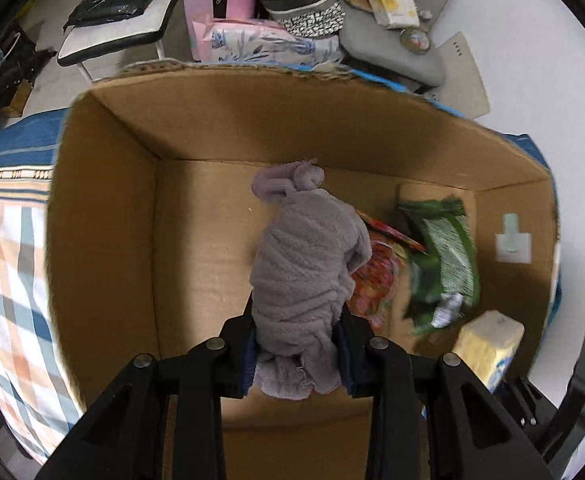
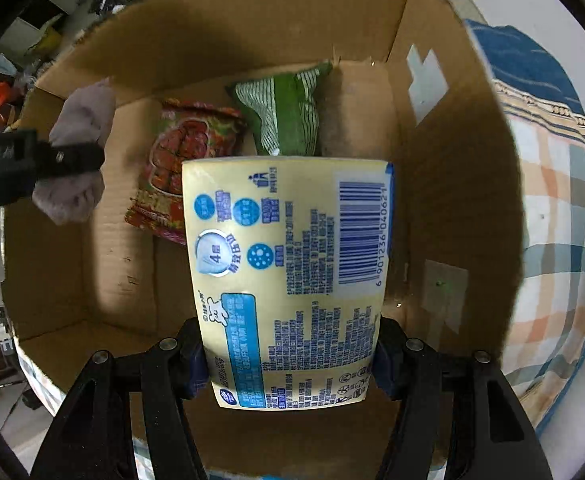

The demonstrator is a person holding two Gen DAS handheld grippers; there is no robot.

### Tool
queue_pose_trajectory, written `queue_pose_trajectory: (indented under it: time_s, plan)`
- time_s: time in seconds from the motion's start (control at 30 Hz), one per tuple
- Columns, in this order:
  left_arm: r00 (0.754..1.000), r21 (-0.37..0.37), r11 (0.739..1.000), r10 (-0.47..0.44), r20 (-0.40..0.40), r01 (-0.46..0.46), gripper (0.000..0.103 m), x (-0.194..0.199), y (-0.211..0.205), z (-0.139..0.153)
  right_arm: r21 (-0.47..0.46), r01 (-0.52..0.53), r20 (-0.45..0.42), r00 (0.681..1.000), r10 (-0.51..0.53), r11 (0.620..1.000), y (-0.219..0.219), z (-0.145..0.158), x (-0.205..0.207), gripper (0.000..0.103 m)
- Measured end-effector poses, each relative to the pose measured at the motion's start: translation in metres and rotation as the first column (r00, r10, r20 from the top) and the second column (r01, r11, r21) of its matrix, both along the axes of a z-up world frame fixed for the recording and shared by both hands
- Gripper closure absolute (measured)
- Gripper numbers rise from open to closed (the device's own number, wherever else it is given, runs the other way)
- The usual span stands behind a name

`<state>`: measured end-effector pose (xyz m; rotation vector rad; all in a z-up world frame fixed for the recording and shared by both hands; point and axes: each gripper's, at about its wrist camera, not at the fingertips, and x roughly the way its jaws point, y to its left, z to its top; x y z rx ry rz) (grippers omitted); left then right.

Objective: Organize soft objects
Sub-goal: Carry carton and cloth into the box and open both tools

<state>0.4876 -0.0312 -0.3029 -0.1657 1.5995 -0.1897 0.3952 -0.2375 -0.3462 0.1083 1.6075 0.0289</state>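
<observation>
My left gripper (image 1: 297, 344) is shut on a rolled lilac towel (image 1: 304, 264) and holds it over the open cardboard box (image 1: 104, 208). The towel and left gripper also show at the left of the right wrist view (image 2: 78, 148). My right gripper (image 2: 288, 356) is shut on a yellow tissue pack (image 2: 288, 280) with blue print and a barcode, held above the box's right side; the pack shows in the left wrist view (image 1: 488, 344). On the box floor lie a red snack bag (image 2: 180, 160) and a green snack bag (image 2: 292, 116).
The box (image 2: 432, 200) sits on a plaid and blue-striped bedspread (image 2: 552, 240). Behind the box are a pink suitcase (image 1: 216, 4), patterned bags, a grey cushion (image 1: 392, 52) and a white table with black bags (image 1: 120, 4).
</observation>
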Motion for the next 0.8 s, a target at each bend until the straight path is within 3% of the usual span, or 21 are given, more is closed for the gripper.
queue_pose_trajectory:
  time_s: [0.2,0.43,0.63,0.7,0.77,0.8]
  plan:
    - [0.999,0.018,1.000,-0.011,-0.031,0.011,0.071,0.012,-0.003,-0.019,-0.021,-0.035,-0.091,0.995,0.033,0.999,0.005,-0.031,0.003,0.037]
    - [0.997,0.020,0.999,0.029,-0.069,-0.028,0.064,0.012,0.001,-0.020,-0.009,-0.030,-0.096,0.995,0.029,1.000,0.006,-0.026,0.007,0.037]
    - [0.999,0.029,0.999,0.026,-0.038,-0.025,0.039,0.006,0.007,-0.004,-0.004,-0.036,-0.067,0.997,0.036,0.999,0.020,0.003,0.019,0.028]
    - [0.999,0.026,0.999,0.030,-0.019,-0.029,0.028,0.002,0.010,0.007,0.000,-0.033,-0.045,0.998,0.033,0.999,0.027,0.014,0.019,0.021]
    - [0.999,0.022,0.999,0.033,0.005,-0.033,0.020,-0.005,0.013,0.019,-0.018,-0.035,-0.006,0.999,0.035,0.999,0.033,0.030,0.020,0.005]
    - [0.999,0.024,0.999,0.032,0.021,-0.033,0.014,-0.011,0.014,0.027,-0.027,-0.032,0.015,0.999,0.032,0.999,0.035,0.037,0.020,0.004]
